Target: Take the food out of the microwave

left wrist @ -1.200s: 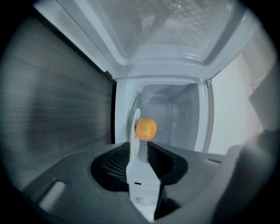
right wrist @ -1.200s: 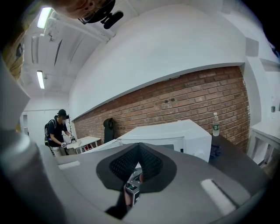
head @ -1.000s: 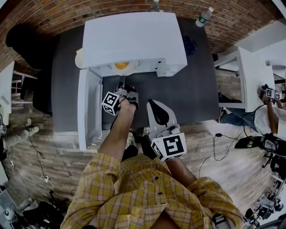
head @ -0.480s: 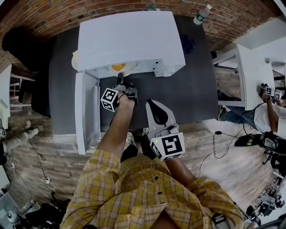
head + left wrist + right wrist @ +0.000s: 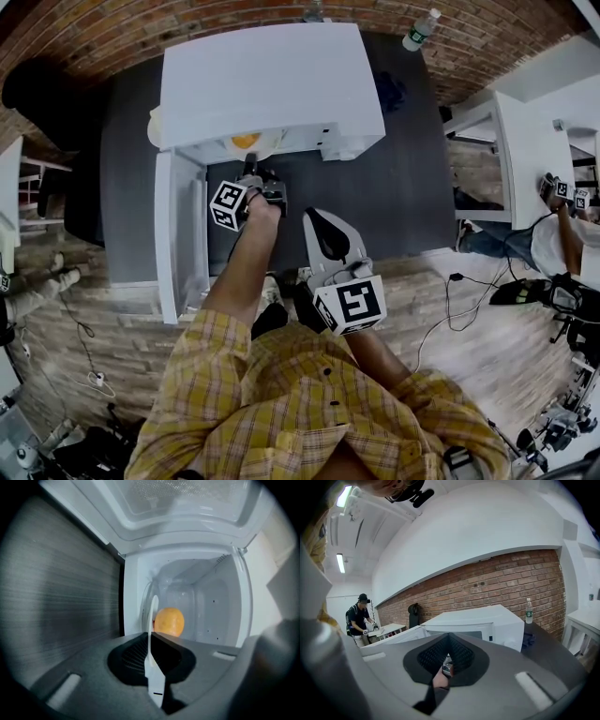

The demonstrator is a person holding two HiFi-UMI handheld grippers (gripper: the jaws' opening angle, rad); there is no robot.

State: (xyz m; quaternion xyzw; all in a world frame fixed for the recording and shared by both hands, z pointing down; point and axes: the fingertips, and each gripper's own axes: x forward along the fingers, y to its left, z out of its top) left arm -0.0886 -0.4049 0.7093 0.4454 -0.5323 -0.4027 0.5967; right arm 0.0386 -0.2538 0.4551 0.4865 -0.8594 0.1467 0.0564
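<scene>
While the microwave (image 5: 272,80) sits on the dark counter (image 5: 412,187) with its door (image 5: 180,234) swung open toward the left of the head view, the food (image 5: 168,622), a round orange piece, is inside the cavity, on a white plate (image 5: 153,672). Just right of the door, the left gripper (image 5: 251,171) reaches into the opening; its jaws have just been closing and now pinch the plate's near rim, which shows edge-on between them in the left gripper view. Further right and lower in the frame, the right gripper (image 5: 316,217) is held back from the microwave, jaws pressed together with nothing between them.

The plate looks stiff, smooth and probably slippery, so a firm bite well onto the rim seems right. The food looks light but round and loose, likely to roll if the plate tips. Held by one edge only, the plate may sag, so it should come out level.
</scene>
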